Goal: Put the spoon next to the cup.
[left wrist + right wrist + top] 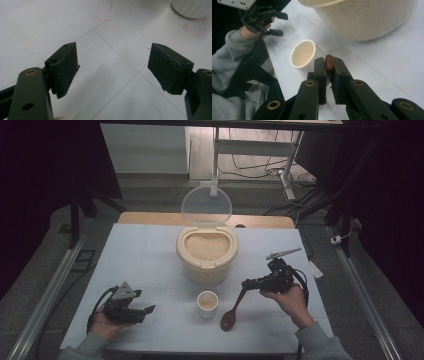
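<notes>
I have the spoon (234,310) by the tip of its handle, pinched between my right gripper's (246,284) fingers; in the right gripper view the brown handle end (329,62) sits clamped at the top of the closed fingers. The spoon hangs down and toward me, its bowl low over the counter (150,255) just right of the cup (207,304). Whether the bowl touches the counter I cannot tell.

It looks like wood: stiff, light, smooth enough to swivel in a grip this near the end. I judge a hold farther down the handle would steady it better for scooping, since any load in the bowl will lever against the fingers.

The cup is small and pale, upright, with what looks like a little rice at its bottom. It is probably light and easy to knock over.

Behind it stands the rice tub (207,255), lid (206,206) tipped up and back, grain filling it nearly to the rim.

My left gripper (145,310) rests low at the counter's near left, well apart from the cup, fingers (63,67) spread wide and holding nothing.
</notes>
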A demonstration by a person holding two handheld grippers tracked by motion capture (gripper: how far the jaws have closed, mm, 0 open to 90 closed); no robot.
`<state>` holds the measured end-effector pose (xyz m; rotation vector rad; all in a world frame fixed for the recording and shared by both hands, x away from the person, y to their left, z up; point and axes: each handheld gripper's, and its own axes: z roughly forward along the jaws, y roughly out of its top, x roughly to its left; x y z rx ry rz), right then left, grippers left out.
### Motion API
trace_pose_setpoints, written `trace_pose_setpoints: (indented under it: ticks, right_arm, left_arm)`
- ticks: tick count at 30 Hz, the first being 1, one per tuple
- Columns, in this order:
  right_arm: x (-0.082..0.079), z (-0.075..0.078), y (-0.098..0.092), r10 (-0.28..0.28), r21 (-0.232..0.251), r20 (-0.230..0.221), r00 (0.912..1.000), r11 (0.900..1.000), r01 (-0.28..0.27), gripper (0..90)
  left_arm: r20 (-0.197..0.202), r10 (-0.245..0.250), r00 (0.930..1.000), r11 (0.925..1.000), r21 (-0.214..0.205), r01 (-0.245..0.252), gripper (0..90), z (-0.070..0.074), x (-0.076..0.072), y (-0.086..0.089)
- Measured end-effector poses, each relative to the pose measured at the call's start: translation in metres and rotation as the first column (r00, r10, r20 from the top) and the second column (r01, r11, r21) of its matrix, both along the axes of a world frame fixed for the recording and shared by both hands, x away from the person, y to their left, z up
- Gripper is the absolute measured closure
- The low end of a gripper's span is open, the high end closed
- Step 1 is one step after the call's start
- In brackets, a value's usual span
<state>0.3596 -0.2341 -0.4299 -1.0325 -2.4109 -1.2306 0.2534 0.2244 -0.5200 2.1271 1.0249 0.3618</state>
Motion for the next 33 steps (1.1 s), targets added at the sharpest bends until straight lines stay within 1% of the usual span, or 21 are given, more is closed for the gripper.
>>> trace_pose_setpoints:
  ticks: [3, 7, 14, 16, 17, 19, 22, 25, 28, 31, 33]
  right_arm:
    - [0.004, -0.002, 0.005, -0.003, 0.005, 0.002, 1.0, 1.0, 0.003, 81.6]
    - [0.011, -0.009, 0.011, -0.026, -0.004, 0.015, 0.9995, 0.9996, 0.026, 79.7]
    - [0.023, -0.029, 0.021, -0.081, -0.003, 0.038, 0.996, 0.9967, 0.081, 75.3]
    - [0.025, -0.036, 0.023, -0.091, -0.02, 0.043, 0.9949, 0.9956, 0.092, 73.0]
    - [0.026, -0.042, 0.025, -0.101, -0.026, 0.046, 0.9938, 0.9944, 0.102, 72.1]
    - [0.028, -0.051, 0.026, -0.12, -0.024, 0.041, 0.9919, 0.9923, 0.121, 70.9]
    - [0.031, -0.06, 0.025, -0.14, -0.032, 0.044, 0.9891, 0.9894, 0.142, 68.1]
    - [0.034, -0.07, 0.026, -0.154, -0.056, 0.042, 0.9871, 0.9861, 0.157, 65.6]
    - [0.036, -0.075, 0.028, -0.159, -0.079, 0.049, 0.9861, 0.9836, 0.162, 63.8]
    - [0.037, -0.08, 0.03, -0.163, -0.085, 0.049, 0.9853, 0.9823, 0.167, 63.0]
    - [0.037, -0.082, 0.033, -0.167, -0.1, 0.063, 0.9839, 0.9799, 0.173, 62.0]
  left_arm:
    - [-0.001, 0.0, 1.0, 1.0, 0.0, 0.0, 23.5, 0.0, 0.0, 0.0]
    - [-0.001, -0.003, 1.0, 1.0, 0.004, 0.003, 23.5, -0.001, 0.0, 0.0]
    - [-0.002, -0.003, 1.0, 1.0, 0.003, 0.003, 23.5, 0.0, 0.0, 0.0]
    - [-0.002, -0.004, 1.0, 1.0, 0.004, 0.004, 23.5, 0.0, 0.0, 0.0]
    - [-0.002, -0.004, 1.0, 1.0, 0.004, 0.004, 23.5, -0.001, 0.0, 0.0]
    - [-0.002, -0.004, 1.0, 1.0, 0.004, 0.004, 23.5, -0.001, 0.0, 0.0]
    - [-0.004, -0.008, 1.0, 0.9999, 0.007, 0.008, 23.5, -0.001, 0.0, -0.001]
    - [-0.005, -0.008, 1.0, 0.9999, 0.01, 0.008, 23.4, -0.001, 0.001, -0.001]
    - [-0.005, -0.008, 1.0, 0.9999, 0.011, 0.008, 23.4, -0.001, 0.001, -0.001]
    - [-0.004, -0.009, 0.9999, 0.9999, 0.01, 0.009, 23.4, -0.001, 0.0, -0.002]
    - [-0.004, -0.01, 0.9999, 0.9999, 0.01, 0.01, 23.4, -0.001, 0.0, -0.002]
